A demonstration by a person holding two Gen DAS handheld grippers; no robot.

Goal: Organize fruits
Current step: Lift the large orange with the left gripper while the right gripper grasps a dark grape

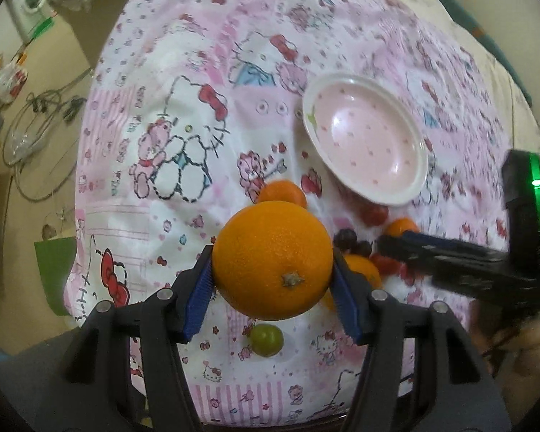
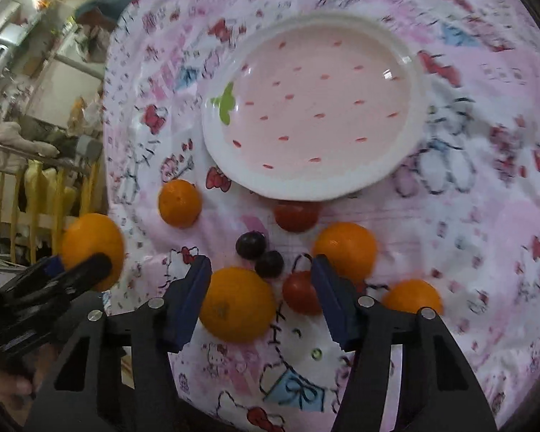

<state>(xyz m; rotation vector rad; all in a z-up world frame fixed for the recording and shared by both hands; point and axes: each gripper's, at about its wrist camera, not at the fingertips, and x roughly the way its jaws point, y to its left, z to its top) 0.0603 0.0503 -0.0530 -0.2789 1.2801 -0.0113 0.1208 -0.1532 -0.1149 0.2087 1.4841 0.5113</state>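
**One orange lifted, plate still empty**

The left tool (image 1: 273,280) pinches a big orange (image 1: 273,259) between its blue pads and holds it above the cloth (image 1: 183,72), short of the plate (image 1: 365,140). The right tool (image 2: 261,300) is spread, with nothing gripped; it hangs low over a second orange (image 2: 237,304) and a tomato (image 2: 300,293), both between its jaws.

By my judgement the task is only at the start: the plate holds nothing, and the other oranges, tomatoes, two dark grapes (image 2: 259,252) and one green fruit (image 1: 266,340) lie on the cloth.

The fruits crowd just before the near rim of the plate, so the two tools work close together. Beyond the plate the cloth is open. Its left edge drops toward the floor.
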